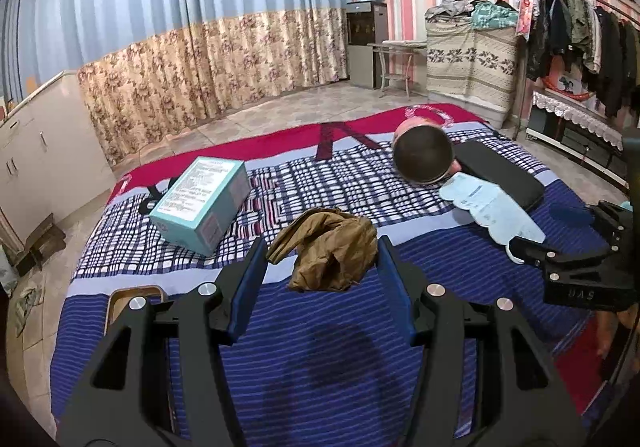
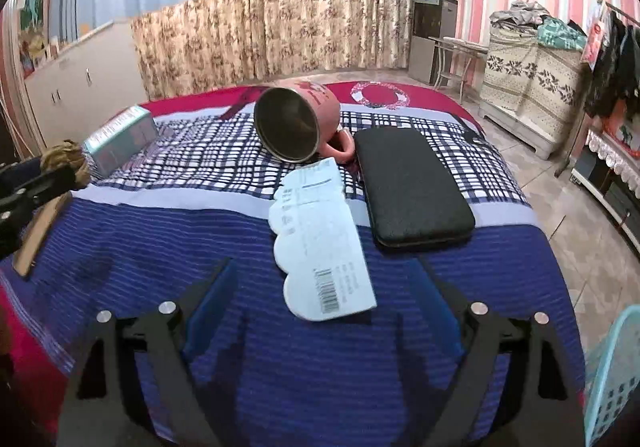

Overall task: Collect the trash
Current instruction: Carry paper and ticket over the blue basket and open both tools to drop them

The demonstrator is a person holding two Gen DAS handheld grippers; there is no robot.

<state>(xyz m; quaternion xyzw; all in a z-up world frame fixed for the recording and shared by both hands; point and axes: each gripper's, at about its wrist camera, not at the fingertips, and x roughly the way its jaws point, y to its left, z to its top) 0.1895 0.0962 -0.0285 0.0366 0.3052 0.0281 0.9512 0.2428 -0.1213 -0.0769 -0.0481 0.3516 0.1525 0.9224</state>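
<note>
A crumpled brown paper wad (image 1: 328, 251) lies on the blue striped cloth, just ahead of and between the open fingers of my left gripper (image 1: 322, 259); whether they touch it I cannot tell. It also shows at the left edge of the right wrist view (image 2: 66, 161). A pale blue card with a barcode (image 2: 320, 243) lies flat on the cloth; my right gripper (image 2: 324, 279) is open with its fingers either side of the card's near end. The card also shows in the left wrist view (image 1: 486, 207), next to the right gripper's black body (image 1: 576, 267).
On the cloth lie a tipped pink mug (image 2: 298, 123), a black case (image 2: 408, 187), a teal box (image 1: 202, 203) and a wooden-rimmed tray (image 1: 134, 297). A teal plastic basket (image 2: 612, 379) stands at the right. Cabinets, a curtain and a clothes rack stand around.
</note>
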